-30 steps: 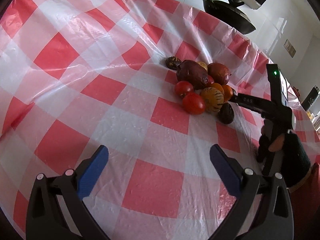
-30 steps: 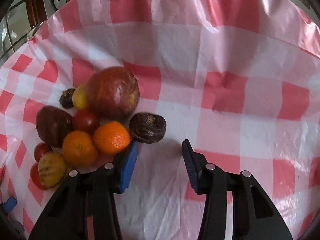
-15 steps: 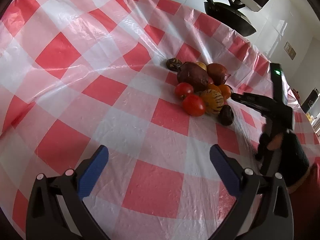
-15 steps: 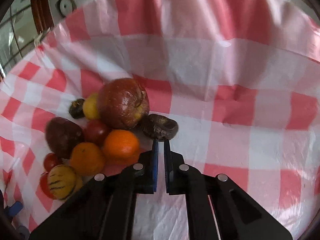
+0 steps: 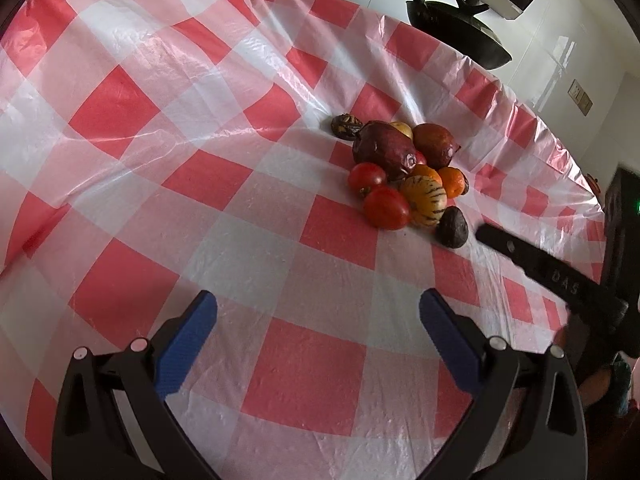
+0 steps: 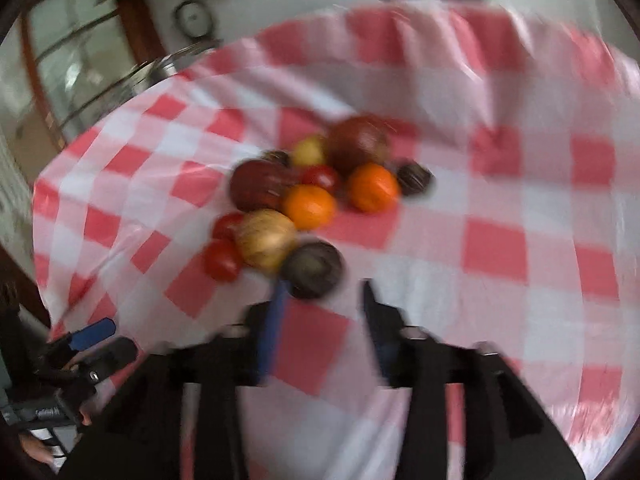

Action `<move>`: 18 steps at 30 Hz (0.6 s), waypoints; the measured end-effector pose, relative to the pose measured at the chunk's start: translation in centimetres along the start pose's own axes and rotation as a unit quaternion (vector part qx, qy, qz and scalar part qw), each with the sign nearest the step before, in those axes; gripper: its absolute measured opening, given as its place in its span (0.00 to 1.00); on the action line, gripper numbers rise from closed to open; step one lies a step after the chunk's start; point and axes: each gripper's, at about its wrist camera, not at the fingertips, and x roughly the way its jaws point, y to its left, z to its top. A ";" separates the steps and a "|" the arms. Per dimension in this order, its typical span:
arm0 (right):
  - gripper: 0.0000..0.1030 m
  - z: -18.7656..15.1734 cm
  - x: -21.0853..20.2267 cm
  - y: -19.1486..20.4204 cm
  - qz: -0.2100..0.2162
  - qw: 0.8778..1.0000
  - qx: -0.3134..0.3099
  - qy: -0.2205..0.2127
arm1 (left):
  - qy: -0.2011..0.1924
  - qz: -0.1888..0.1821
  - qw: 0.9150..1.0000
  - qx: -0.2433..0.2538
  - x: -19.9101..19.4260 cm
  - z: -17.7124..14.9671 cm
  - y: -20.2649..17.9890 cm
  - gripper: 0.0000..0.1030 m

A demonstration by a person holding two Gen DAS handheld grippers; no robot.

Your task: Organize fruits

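Observation:
A pile of fruit lies on the red-and-white checked tablecloth: two red tomatoes, a striped yellow fruit, oranges, a dark red fruit, a brown-red fruit and a dark avocado. My left gripper is open and empty, well short of the pile. My right gripper is open and empty, its blurred blue left finger just beside the avocado. In the left wrist view the right gripper's black body sits right of the avocado.
A dark wrinkled fruit lies to the right of an orange; another small dark one lies at the pile's far side. A black pan stands beyond the table's far edge. The left gripper's blue fingertip shows at the lower left.
My right gripper was shut half a second ago and is now open; it has pulled back and swung left from the wrinkled dark fruit to the avocado. The left gripper barely moved.

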 end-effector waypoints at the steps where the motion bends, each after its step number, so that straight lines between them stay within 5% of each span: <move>1: 0.54 0.7 0.4 0.3 0.007 1.000 0.002 0.002 | 0.000 -0.001 1.000 0.000 0.0 0.0 0.0 0.98; 8: 0.50 3.6 5.1 1.6 0.005 0.998 -0.003 0.056 | -0.003 -0.006 1.000 -0.004 -0.2 -0.1 0.2 0.98; 18: 0.41 3.1 4.7 3.0 0.010 0.989 -0.106 0.105 | -0.004 -0.008 1.000 -0.003 -0.3 -0.1 0.3 0.98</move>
